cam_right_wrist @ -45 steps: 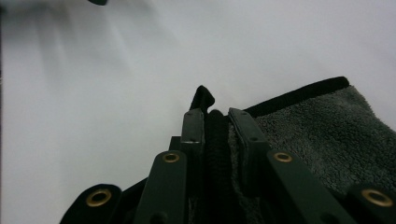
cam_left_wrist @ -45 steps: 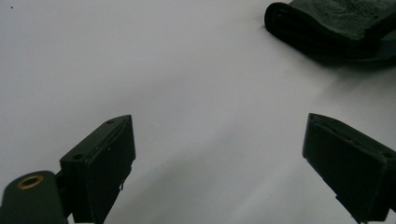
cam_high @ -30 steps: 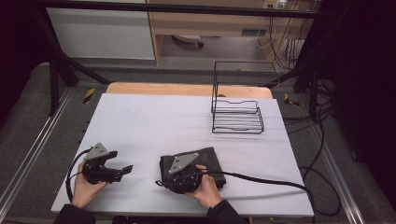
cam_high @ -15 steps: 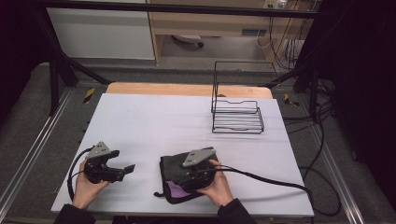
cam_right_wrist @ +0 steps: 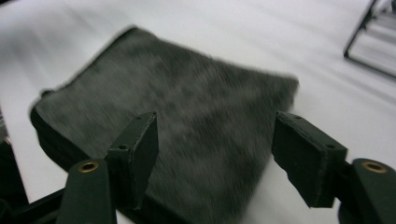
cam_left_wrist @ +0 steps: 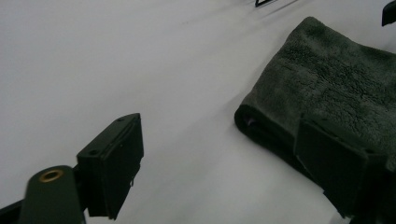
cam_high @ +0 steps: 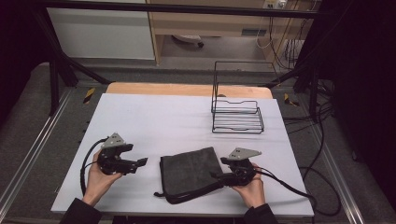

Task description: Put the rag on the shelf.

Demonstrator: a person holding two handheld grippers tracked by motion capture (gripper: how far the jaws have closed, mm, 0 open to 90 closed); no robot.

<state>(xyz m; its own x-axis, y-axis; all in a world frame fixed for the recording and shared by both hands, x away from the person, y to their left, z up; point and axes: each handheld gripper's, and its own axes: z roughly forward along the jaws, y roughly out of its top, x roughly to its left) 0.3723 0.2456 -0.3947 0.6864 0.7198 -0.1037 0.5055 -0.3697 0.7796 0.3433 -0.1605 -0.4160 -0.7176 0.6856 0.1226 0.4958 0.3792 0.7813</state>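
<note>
A folded dark grey towel [cam_high: 190, 171] lies flat near the table's front edge, between my two grippers. My left gripper [cam_high: 141, 162] is held just left of it, jaws open and pointing at its left edge, apart from it. In the left gripper view the towel [cam_left_wrist: 327, 79] lies to the right of the open left gripper [cam_left_wrist: 233, 172]. My right gripper [cam_high: 218, 175] sits at the towel's right edge, pointing left. In the right gripper view, its open jaws [cam_right_wrist: 219, 154] hover over the blurred towel [cam_right_wrist: 187, 107] with nothing gripped.
A black wire rack [cam_high: 236, 114] stands at the back right of the white table top [cam_high: 159, 116]. The right gripper's cable [cam_high: 289, 189] trails off to the right, and a loop of black cable lies along the towel's front edge.
My right gripper has moved right, from on top of the towel to its right edge, and the towel now lies uncovered. My left gripper has shifted slightly right.
</note>
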